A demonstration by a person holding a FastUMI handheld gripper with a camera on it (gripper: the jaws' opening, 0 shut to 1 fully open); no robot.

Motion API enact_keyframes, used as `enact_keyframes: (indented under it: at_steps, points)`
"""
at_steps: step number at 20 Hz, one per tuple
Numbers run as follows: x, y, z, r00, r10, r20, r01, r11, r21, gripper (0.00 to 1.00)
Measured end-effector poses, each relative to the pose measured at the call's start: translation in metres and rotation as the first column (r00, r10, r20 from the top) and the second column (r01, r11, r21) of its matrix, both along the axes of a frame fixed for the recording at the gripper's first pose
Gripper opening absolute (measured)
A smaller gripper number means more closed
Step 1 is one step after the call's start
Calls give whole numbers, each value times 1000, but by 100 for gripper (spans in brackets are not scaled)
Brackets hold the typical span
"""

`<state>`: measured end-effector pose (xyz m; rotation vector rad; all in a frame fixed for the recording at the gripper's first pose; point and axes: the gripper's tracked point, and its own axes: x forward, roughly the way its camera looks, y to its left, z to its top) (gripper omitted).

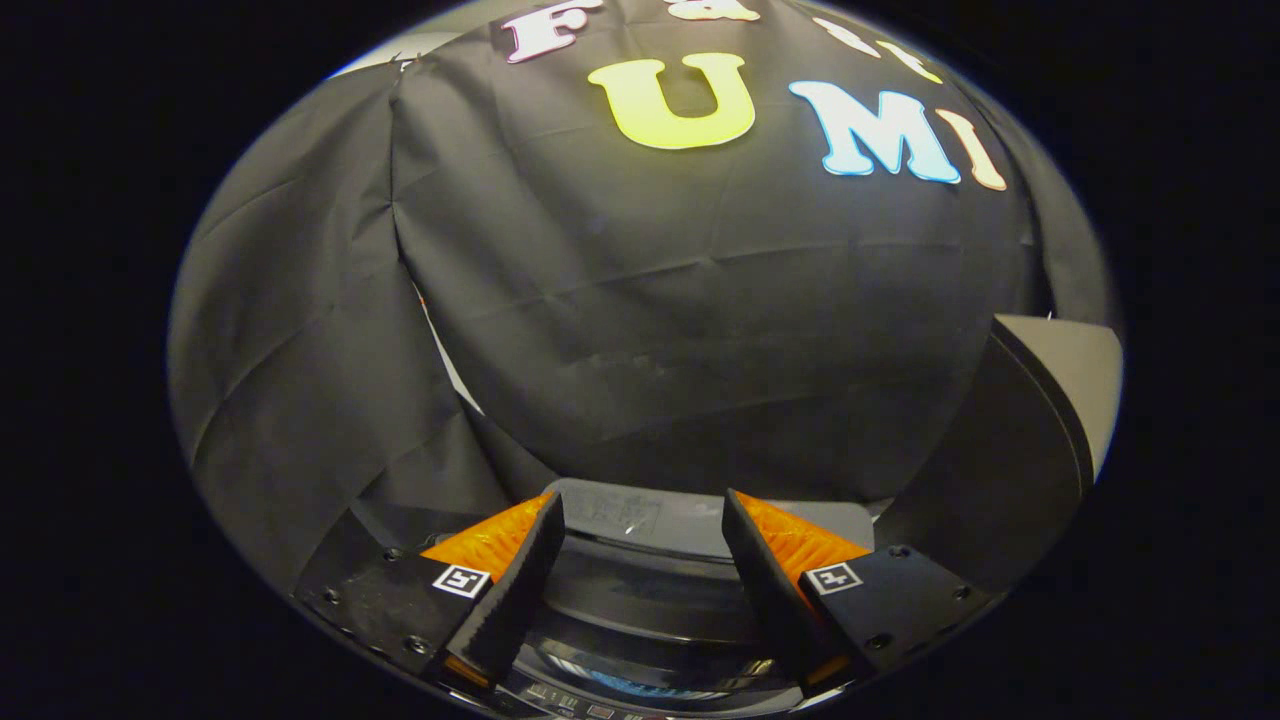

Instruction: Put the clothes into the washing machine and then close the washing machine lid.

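Note:
My gripper [643, 505] is open, with nothing between its orange and black fingers [505, 560]. Below and just ahead of the fingers lies the top of the grey washing machine [650, 590]. Its rear panel shows between the fingertips, and a dark rounded surface with reflections lies under them. I cannot tell whether that surface is the drum opening or a shut glass cover. To the right of the fingers a dark panel with a pale edge [1010, 470] stands upright; it looks like the raised lid. I see no clothes.
The black cloth wall [640, 330] hangs close behind the machine and wraps round to the left, with a narrow pale gap [440, 345] between two cloth panels.

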<state>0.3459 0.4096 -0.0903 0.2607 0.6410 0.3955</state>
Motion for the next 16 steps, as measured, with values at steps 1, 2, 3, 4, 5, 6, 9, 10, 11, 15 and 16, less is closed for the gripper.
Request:
enact_keyframes:
  at_steps: [1, 2, 3, 4, 5, 6, 9, 10, 11, 15, 16]
  points:
    - [-10, 0, -5, 1000, -1, -13, 1, 1000, 2, 99]
    - [-21, -2, -6, 1000, -2, -15, 2, 1000, 3, 99]
    - [-31, -5, -4, 1000, -7, 2, 7, 1000, -3, 99]
    - [-42, -6, -4, 1000, -3, 21, 3, 1000, -17, 99]
    - [-50, -8, -6, 999, 5, 34, -4, 1000, -28, 99]
    - [-61, -8, -9, 999, 23, 37, -22, 999, -37, 99]
    - [-96, -13, -13, 998, 44, 36, -42, 998, -55, 99]
    - [-104, -18, -11, 999, 37, 38, -36, 998, -47, 99]
    - [-111, -24, -7, 999, 30, 43, -28, 999, -34, 99]
    - [-141, -59, 32, 993, -4, 121, 3, 1000, 12, 99]
    - [-148, -71, 39, 990, -12, 143, 9, 1000, 20, 99]
